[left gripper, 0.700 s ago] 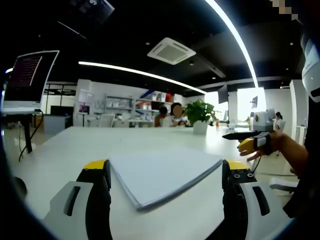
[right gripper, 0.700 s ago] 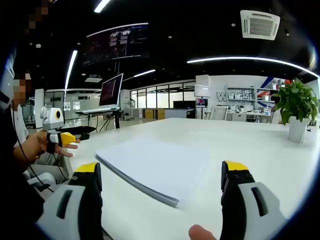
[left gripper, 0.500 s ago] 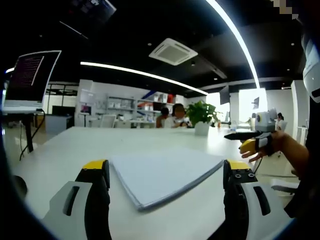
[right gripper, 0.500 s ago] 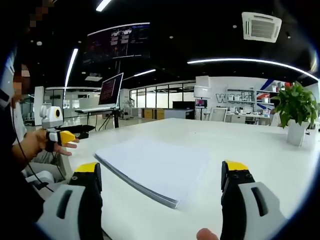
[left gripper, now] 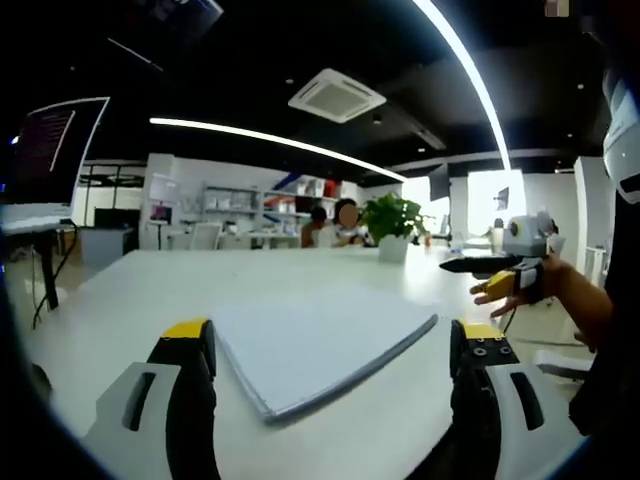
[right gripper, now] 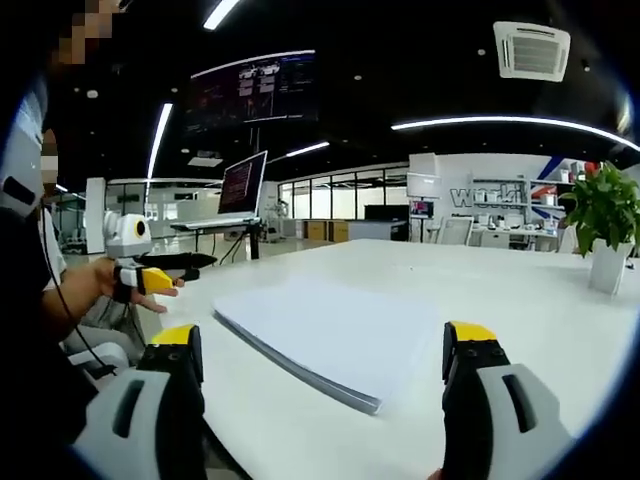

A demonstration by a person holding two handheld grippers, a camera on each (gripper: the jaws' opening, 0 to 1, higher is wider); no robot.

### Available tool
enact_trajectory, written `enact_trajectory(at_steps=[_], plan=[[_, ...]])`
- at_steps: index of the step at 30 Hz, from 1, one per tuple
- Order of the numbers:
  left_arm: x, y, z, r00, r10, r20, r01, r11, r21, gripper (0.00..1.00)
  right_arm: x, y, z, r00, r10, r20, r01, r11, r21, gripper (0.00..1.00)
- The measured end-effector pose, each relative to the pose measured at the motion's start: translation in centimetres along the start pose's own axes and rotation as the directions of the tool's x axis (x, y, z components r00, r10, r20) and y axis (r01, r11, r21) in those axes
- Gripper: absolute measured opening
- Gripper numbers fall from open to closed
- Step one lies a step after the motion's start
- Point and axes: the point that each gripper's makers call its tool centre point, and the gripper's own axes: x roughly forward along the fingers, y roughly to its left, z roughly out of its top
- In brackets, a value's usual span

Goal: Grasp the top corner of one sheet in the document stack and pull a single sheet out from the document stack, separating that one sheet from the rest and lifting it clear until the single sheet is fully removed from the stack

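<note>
With my left gripper (left gripper: 325, 350) and right gripper (right gripper: 322, 350) both spread wide before the document stack (left gripper: 318, 345), biting too deep could pinch several sheets.

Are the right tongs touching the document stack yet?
Apart. The right gripper view shows the right tongs open, with bare table between both tips and the document stack.

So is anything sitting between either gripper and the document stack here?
Nothing visible does. The document stack lies flat on the white table, with bare tabletop between it and the open left gripper and open right gripper. The potted plant stands well beyond the stack.
</note>
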Motion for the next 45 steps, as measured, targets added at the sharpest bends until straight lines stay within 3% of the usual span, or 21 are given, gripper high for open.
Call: enact_trajectory(at_steps=[4, 6, 9, 11, 17, 22, 28, 35, 40, 43, 45], plan=[[0.1, -0.7, -1.0, 0.992, -0.024, -0.120, 0.041, 0.988, 0.149, 0.94, -0.1, 0.3, -0.3, 0.999, -0.002, -0.042, 0.000, 0.999, -0.050, 0.98], [0.1, -1.0, -0.4, 0.994, -0.023, -0.107, 0.044, 0.980, 0.193, 0.92, -0.2, 0.2, 0.0, 0.999, -0.012, -0.040, 0.010, 0.999, -0.053, 0.98], [-0.1, -1.9, 0.7, 0.996, -0.074, -0.053, 0.079, 0.992, 0.100, 0.84, -0.3, -0.3, 0.2, 0.999, -0.025, -0.035, 0.025, 1.000, -0.007, 0.98], [-0.2, -1.6, 1.0, 0.997, -0.071, -0.037, 0.073, 0.996, 0.048, 0.78, -0.2, -0.4, 0.4, 0.999, -0.028, -0.029, 0.029, 1.000, 0.003, 0.98], [-0.8, -0.2, 1.5, 0.998, -0.038, -0.048, 0.041, 0.998, 0.055, 0.74, -0.1, 0.1, 1.1, 1.000, -0.011, -0.019, 0.010, 1.000, -0.008, 0.98], [-0.9, 0.0, 1.4, 0.995, -0.045, -0.084, 0.052, 0.995, 0.082, 0.74, -0.2, 0.3, 0.8, 1.000, 0.006, -0.021, -0.006, 1.000, -0.002, 0.98], [-1.1, -0.1, 1.1, 0.992, -0.065, -0.106, 0.072, 0.996, 0.059, 0.69, -0.6, 0.1, 0.9, 1.000, 0.005, 0.002, -0.005, 1.000, 0.011, 0.98], [-1.2, 0.3, -0.1, 0.989, -0.052, -0.140, 0.064, 0.995, 0.083, 0.77, -0.3, 0.2, 0.1, 1.000, 0.020, -0.016, -0.020, 1.000, 0.013, 0.98], [-1.3, 0.4, -0.1, 0.984, -0.067, -0.162, 0.085, 0.991, 0.102, 0.63, 0.2, 0.4, -0.1, 0.999, 0.033, -0.042, -0.033, 0.999, -0.011, 0.93], [-1.4, 0.4, -0.5, 0.979, -0.077, -0.187, 0.100, 0.988, 0.120, 0.50, 0.4, 0.3, -0.9, 0.995, 0.030, -0.091, -0.033, 0.999, -0.030, 0.91], [-1.5, 0.1, -0.7, 0.977, -0.093, -0.194, 0.114, 0.988, 0.099, 0.45, 0.4, 0.1, -1.2, 0.994, 0.021, -0.105, -0.024, 0.999, -0.027, 0.90]])
